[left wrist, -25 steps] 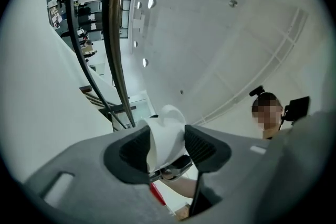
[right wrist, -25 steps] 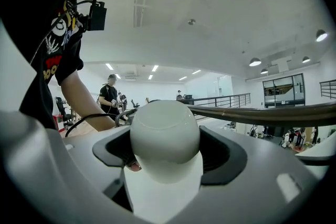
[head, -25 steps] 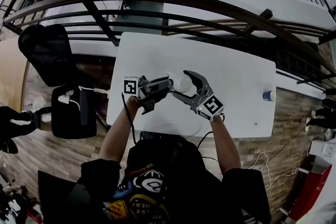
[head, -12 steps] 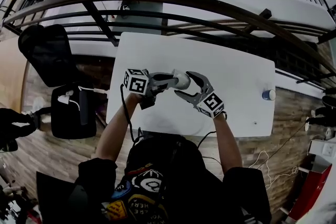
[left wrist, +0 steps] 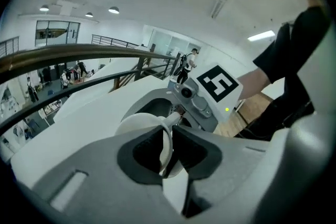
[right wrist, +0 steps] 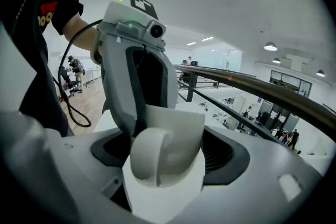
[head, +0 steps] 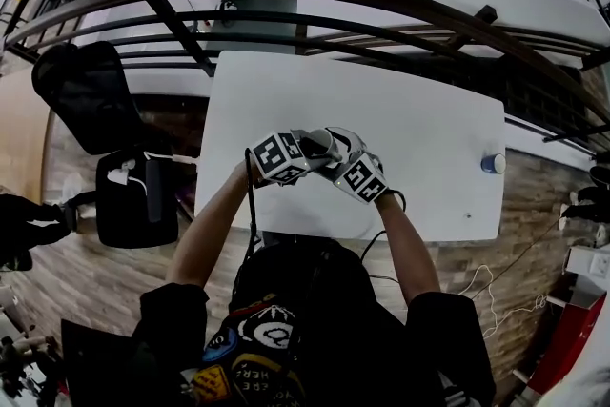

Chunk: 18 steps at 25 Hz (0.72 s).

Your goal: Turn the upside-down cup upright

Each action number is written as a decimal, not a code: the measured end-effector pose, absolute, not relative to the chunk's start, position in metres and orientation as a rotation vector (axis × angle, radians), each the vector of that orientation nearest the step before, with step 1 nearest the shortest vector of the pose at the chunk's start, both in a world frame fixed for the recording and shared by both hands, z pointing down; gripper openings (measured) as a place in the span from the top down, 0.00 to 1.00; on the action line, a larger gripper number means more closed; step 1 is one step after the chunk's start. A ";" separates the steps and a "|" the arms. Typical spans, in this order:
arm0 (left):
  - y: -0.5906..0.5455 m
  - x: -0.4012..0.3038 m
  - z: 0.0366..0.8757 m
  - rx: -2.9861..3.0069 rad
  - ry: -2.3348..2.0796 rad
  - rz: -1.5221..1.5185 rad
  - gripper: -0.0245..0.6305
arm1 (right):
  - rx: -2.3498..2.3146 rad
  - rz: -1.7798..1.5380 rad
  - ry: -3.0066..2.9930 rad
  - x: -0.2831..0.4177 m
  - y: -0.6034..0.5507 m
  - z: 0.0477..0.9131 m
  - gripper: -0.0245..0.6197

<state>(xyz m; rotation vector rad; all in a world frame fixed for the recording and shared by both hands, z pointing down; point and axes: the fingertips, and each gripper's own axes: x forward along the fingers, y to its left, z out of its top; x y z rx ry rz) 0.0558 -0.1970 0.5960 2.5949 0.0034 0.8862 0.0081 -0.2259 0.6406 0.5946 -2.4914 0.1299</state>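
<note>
Item: white cup [right wrist: 173, 128], low over the counter [head: 419, 138], near the middle of its near edge, caught between both claws.
Left claw [left wrist: 167, 139]: clamped on the cup's thin wall at the rim, one pad inside the mouth.
Right claw [right wrist: 168, 155]: opening, cup body between the pads, handle toward its camera.
Step, as judged: handover mid-flip, right side letting go.
Next move likely calls for rolling the left wrist until the mouth faces up, then lowering onto the counter.
Not made out: cup's exact tilt; any contact between cup and counter; most of the cup in the head view, hidden behind both claws.
</note>
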 end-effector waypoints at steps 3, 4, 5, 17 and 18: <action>-0.200 0.054 0.598 2.683 -0.020 0.896 0.86 | 0.713 0.172 -2.553 0.012 -0.231 0.641 0.34; -0.205 0.053 0.596 2.726 -0.056 0.875 0.86 | 0.764 0.192 -2.568 0.016 -0.235 0.642 0.34; -0.211 0.051 0.594 2.763 -0.116 0.840 0.86 | 0.813 0.213 -2.572 0.021 -0.240 0.646 0.34; -0.262 -0.029 0.645 2.525 -1.025 0.555 0.96 | 1.212 0.405 -2.482 0.054 -0.307 0.757 0.34; -0.259 -0.033 0.646 2.520 -1.042 0.553 0.96 | 1.229 0.390 -2.480 0.056 -0.311 0.761 0.34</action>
